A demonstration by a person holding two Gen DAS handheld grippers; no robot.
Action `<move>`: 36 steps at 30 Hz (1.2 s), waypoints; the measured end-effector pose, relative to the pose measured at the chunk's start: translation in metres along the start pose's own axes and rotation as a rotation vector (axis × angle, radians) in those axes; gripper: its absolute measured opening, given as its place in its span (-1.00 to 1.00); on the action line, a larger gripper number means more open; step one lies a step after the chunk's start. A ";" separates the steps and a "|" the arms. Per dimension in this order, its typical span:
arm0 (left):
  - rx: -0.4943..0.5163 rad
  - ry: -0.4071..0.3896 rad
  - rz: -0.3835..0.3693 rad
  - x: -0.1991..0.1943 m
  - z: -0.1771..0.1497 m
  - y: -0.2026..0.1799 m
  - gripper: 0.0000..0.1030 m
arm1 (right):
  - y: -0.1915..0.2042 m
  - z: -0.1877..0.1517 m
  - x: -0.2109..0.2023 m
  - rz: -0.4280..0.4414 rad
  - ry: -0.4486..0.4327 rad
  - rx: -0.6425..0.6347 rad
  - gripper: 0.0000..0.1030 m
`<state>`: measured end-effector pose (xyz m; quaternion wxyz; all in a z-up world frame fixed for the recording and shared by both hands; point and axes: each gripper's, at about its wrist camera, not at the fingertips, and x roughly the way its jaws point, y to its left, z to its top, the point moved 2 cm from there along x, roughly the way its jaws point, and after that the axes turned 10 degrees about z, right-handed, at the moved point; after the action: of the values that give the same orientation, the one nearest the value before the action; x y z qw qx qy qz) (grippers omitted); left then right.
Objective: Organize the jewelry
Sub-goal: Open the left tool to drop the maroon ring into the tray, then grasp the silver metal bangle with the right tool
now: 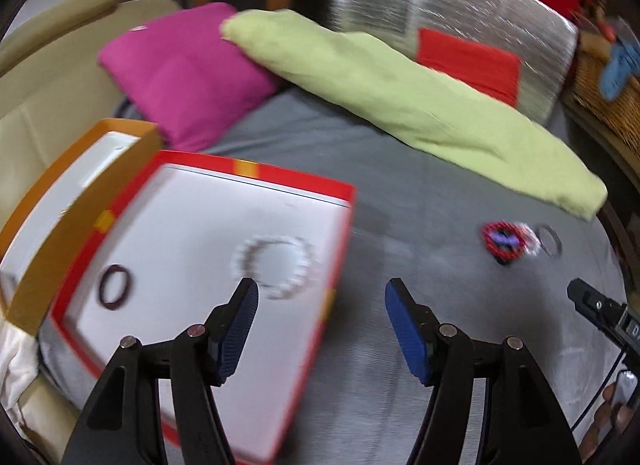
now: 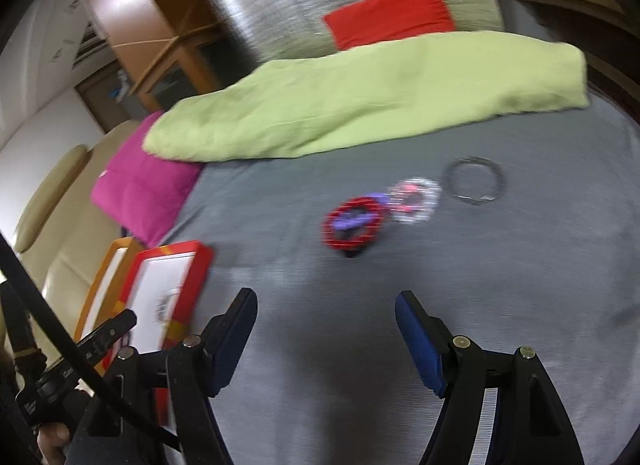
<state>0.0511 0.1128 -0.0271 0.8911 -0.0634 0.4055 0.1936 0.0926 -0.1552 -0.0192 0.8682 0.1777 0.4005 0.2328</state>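
The red bracelet (image 2: 354,225) lies at 12 o'clock from the spread, empty right claw (image 2: 326,341), nearer than the spread, empty left claw (image 1: 322,329).

This is a room in a home, a bedroom by the look of it. A bed (image 2: 360,345) with a grey sheet fills most of both views, with a magenta pillow (image 1: 188,69) and a rolled light-green blanket (image 2: 360,97) lying on it. A cream padded piece (image 1: 48,77), perhaps a headboard or sofa, runs along one edge. Wooden furniture (image 2: 132,13) stands behind, and a woven basket (image 1: 600,89) sits at the side. Bracelets (image 2: 356,221) are scattered on the sheet, near a red-rimmed box (image 1: 256,173).
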 end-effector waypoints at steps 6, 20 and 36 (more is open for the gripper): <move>0.084 0.024 -0.034 0.010 -0.007 -0.040 0.30 | -0.053 0.008 -0.012 -0.078 -0.019 0.063 0.46; 0.082 0.046 -0.031 0.027 -0.013 -0.040 0.30 | -0.139 0.090 0.037 -0.294 0.044 0.155 -0.11; 0.075 0.049 -0.060 0.025 -0.015 -0.041 0.30 | -0.137 0.063 0.016 -0.352 0.070 0.097 -0.94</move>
<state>0.0722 0.0782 -0.0573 0.8881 -0.0468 0.4321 0.1497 0.1862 -0.2676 -0.0583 0.8715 0.1382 0.4661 0.0636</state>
